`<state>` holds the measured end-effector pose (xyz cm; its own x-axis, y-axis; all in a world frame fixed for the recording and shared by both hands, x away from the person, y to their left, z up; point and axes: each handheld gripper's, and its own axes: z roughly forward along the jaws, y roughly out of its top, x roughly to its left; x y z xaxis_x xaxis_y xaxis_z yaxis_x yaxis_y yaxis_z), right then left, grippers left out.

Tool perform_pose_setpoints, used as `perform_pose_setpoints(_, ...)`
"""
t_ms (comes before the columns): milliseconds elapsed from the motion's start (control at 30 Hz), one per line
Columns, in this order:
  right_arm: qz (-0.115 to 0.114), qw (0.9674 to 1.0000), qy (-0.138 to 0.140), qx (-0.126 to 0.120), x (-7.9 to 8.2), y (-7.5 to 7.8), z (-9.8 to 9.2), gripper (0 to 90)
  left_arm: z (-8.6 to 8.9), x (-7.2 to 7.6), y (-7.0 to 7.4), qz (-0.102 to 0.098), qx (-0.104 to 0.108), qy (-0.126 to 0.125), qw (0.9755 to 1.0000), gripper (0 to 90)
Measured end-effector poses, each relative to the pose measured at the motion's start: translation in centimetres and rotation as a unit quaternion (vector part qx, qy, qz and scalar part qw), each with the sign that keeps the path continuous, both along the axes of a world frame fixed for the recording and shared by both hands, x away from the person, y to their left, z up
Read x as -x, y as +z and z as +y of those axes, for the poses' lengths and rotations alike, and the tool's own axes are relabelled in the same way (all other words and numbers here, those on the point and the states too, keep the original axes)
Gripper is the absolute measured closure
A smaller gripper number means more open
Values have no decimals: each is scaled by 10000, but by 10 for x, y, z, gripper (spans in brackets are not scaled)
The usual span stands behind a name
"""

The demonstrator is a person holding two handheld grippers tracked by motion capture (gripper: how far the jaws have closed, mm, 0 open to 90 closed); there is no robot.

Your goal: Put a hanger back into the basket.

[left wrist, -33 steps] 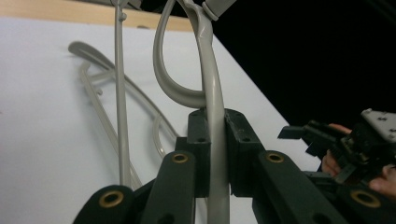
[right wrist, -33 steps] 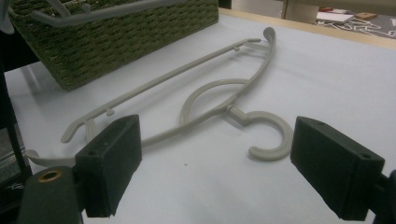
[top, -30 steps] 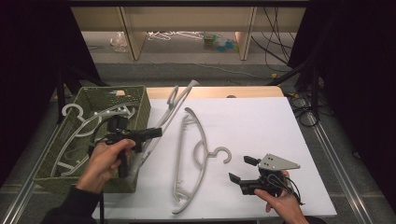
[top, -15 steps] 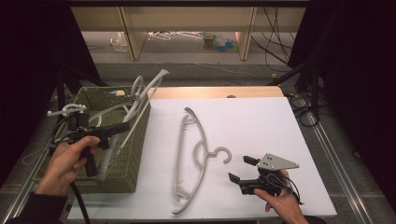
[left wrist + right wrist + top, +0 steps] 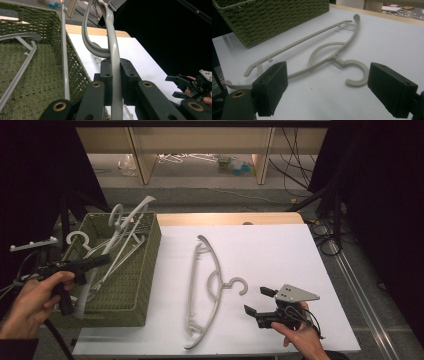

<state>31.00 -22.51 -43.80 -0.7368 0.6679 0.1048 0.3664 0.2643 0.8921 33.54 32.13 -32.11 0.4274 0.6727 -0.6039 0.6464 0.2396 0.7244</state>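
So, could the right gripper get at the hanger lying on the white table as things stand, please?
Probably yes: the right gripper rests open beside the hanger, its jaws facing the hook, with bare white table between them.

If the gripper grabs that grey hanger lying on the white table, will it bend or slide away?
The grey hanger looks like moulded plastic with thin arms, so it is probably stiff and light. Lying flat on the smooth white table, it may skid if nudged. Its curved hook could catch and make it swing round when lifted at one end.
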Motion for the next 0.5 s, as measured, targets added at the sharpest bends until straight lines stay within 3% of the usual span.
perform_pose_setpoints(67, -64, 10000, 10, 18, 0, 0, 0, 176, 5, 0, -3, 59, 19, 41, 10000, 812)
perform_pose_setpoints(167, -73, 10000, 4, 11, -1, 0, 0, 176, 13, -1, -6, 76, -131, 1, 9999, 812)
perform_pose_setpoints(200, -64, 10000, 12, -6, -1, -1, 0, 175, 22, -5, -8, -225, -672, -85, 9975, 812)
perform_pose_setpoints(267, 12, 10000, 24, -79, -1, -2, 2, 175, 26, -7, -8, -161, -782, -115, 9967, 812)
perform_pose_setpoints(333, -39, 10000, 26, 43, -2, -1, 1, 175, 29, -7, -7, -136, -911, -94, 9957, 812)
perform_pose_setpoints(400, 87, 10000, 20, 16, -1, -1, 1, 175, 31, -8, -8, -122, -982, -152, 9950, 812)
perform_pose_setpoints(467, -8, 10000, 16, 46, -2, -1, 0, 175, 33, -9, -10, -14, -988, -197, 9949, 812)
perform_pose_setpoints(500, 89, 10000, 5, 18, -1, -1, 1, 175, 33, -9, -10, -3, -994, -248, 9947, 812)
